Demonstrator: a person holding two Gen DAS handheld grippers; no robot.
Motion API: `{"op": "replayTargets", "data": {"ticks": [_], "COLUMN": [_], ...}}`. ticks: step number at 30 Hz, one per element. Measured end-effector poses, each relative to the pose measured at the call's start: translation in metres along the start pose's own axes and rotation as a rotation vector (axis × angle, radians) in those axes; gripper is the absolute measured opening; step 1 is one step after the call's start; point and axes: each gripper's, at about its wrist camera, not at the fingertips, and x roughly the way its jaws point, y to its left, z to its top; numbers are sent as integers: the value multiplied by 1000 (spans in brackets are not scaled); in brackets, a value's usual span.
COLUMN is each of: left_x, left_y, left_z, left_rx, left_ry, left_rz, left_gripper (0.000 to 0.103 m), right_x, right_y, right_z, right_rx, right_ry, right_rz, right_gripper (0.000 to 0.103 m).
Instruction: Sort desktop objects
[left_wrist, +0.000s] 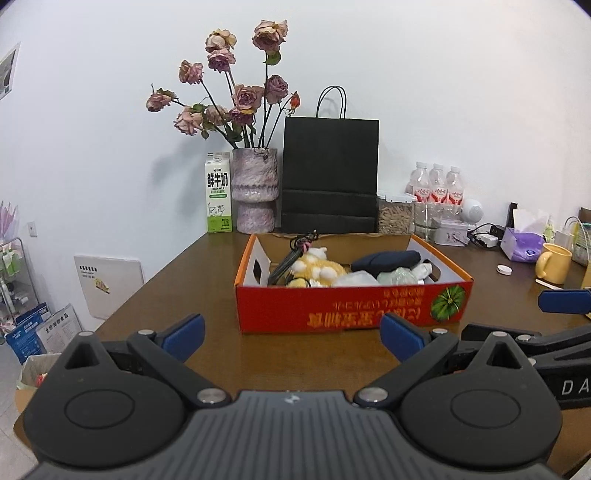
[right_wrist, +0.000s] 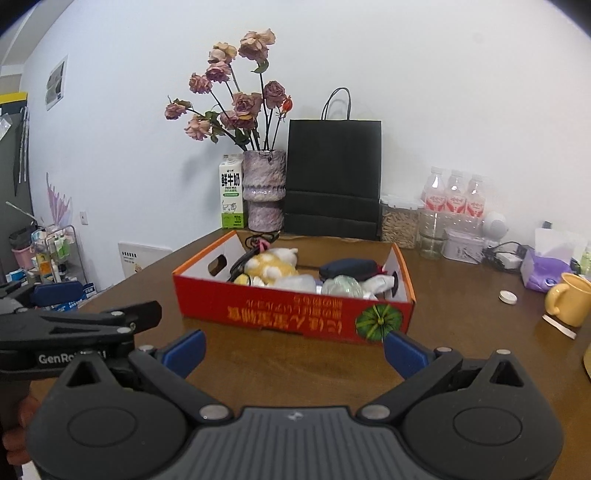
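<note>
The left tongs (left_wrist: 291, 334) are standing wide apart with nothing between the blue pads, hanging just above the brown tabletop (left_wrist: 295, 362) in front of the red cardboard box (left_wrist: 351, 306). The right tongs (right_wrist: 293, 349) are likewise spread wide and carrying nothing, pointing level toward the same box from a little to its right. The two tools are sitting side by side, close together; in the right wrist view the left tool is showing at the left edge, with part of a hand (right_wrist: 16, 432) gripping its handle.

The box is resting in the middle of the tabletop, its printing upside down toward the cameras. Inside it a yellow plush toy (left_wrist: 314, 269), a dark blue pouch (left_wrist: 388, 260) and some clear wrapped packets (left_wrist: 369, 277) are lying together. Outside it, to the right, a small white cap (right_wrist: 506, 296) and a yellow mug (right_wrist: 567, 301) are sitting on the tabletop. Behind the box a vase of dried roses (left_wrist: 255, 190), a milk carton (left_wrist: 218, 192) and a black paper bag (left_wrist: 330, 173) are standing against the wall.
</note>
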Motion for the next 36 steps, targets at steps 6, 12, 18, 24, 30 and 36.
{"op": "replayTargets", "data": {"ticks": [6, 12, 18, 24, 30, 36], "left_x": [-22, -33, -38, -43, -46, -46], "left_y": [-1, -4, -5, -7, -7, -7], "left_z": [-15, -24, -33, -35, -35, -35], "left_rx": [19, 27, 31, 42, 45, 44], "left_ry": [-7, -2, 14, 13, 6, 7], "left_rz": [7, 12, 9, 13, 14, 14], "left_gripper": [103, 103, 103, 103, 103, 103], "right_x": [-23, -33, -37, -41, -45, -46], "right_y": [6, 8, 8, 9, 9, 10], "right_z": [-20, -31, -41, -45, -45, -46], "right_rx": [11, 10, 11, 15, 14, 14], "right_ry": [2, 13, 26, 27, 21, 21], "right_rz": [5, 9, 0, -4, -4, -4], "right_gripper": [103, 103, 103, 103, 103, 103]}}
